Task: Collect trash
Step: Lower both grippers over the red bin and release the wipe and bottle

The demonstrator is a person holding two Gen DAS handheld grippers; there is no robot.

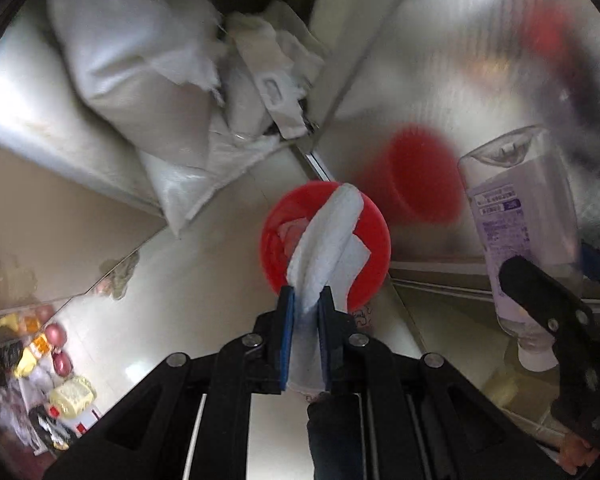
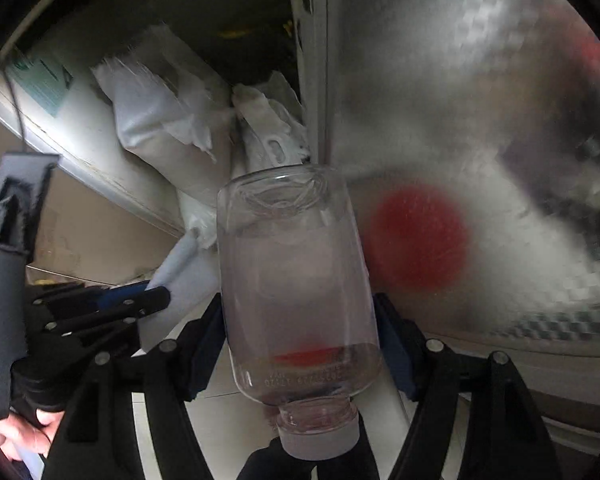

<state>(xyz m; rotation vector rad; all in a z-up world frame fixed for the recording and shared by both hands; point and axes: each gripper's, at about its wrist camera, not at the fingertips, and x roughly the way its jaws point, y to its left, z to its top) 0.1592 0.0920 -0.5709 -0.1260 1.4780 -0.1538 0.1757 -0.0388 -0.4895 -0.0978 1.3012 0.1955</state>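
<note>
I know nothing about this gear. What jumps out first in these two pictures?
The bright red bin on the pale floor, in the middle of the left view, stands out most, with a white paper towel hanging over it from the shut left gripper. In the right view, a clear plastic bottle fills the centre, held cap-down by the right gripper. A blurred red reflection glows on the shiny metal panel beside it.

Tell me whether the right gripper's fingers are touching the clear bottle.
Touching. The right wrist view shows both fingers pressed against opposite sides of the clear bottle, held cap toward the camera.
</note>
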